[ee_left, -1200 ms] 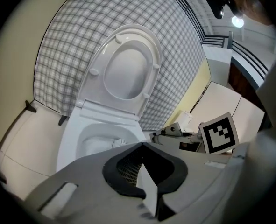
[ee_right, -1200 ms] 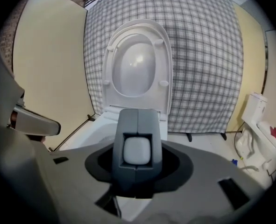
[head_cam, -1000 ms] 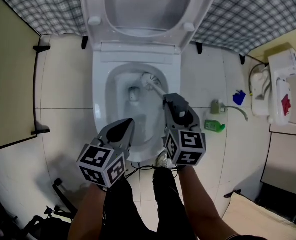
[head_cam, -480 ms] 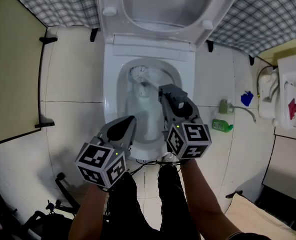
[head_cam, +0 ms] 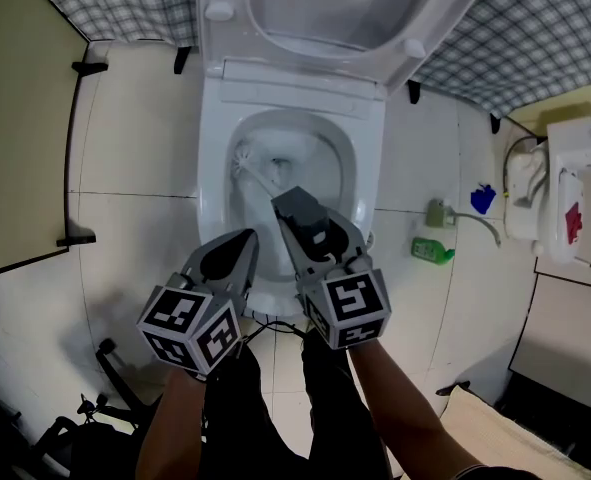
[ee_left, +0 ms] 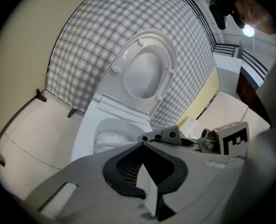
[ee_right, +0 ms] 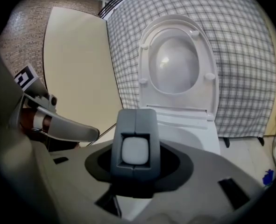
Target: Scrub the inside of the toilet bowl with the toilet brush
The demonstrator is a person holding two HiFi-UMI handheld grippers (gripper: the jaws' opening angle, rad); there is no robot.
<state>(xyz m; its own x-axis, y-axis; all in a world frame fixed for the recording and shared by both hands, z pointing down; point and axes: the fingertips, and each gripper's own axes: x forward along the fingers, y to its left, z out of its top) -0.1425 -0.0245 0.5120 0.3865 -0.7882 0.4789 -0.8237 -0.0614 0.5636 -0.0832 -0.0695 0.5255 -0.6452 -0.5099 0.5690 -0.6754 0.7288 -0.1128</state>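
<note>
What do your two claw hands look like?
The left claw and right claw are grey plastic with dark linings. Behind each sits a cube covered in black-and-white square markers. Thin dark cables run between them. No sleeves show; the trousers are dark.

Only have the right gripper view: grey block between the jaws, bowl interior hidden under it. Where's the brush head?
Observer: Head view shows the white bristle brush head low inside the white ceramic toilet bowl, at the inner wall on the picture's left side.
Operator: Is that block actually part of the brush?
Observer: Looks so. A thin white shaft runs from the head straight into the grey block that the right gripper is clamped on.
Operator: Anything beside the toilet on that side?
Observer: A green plastic bottle sits to the right of the bowl, apart from it.
</note>
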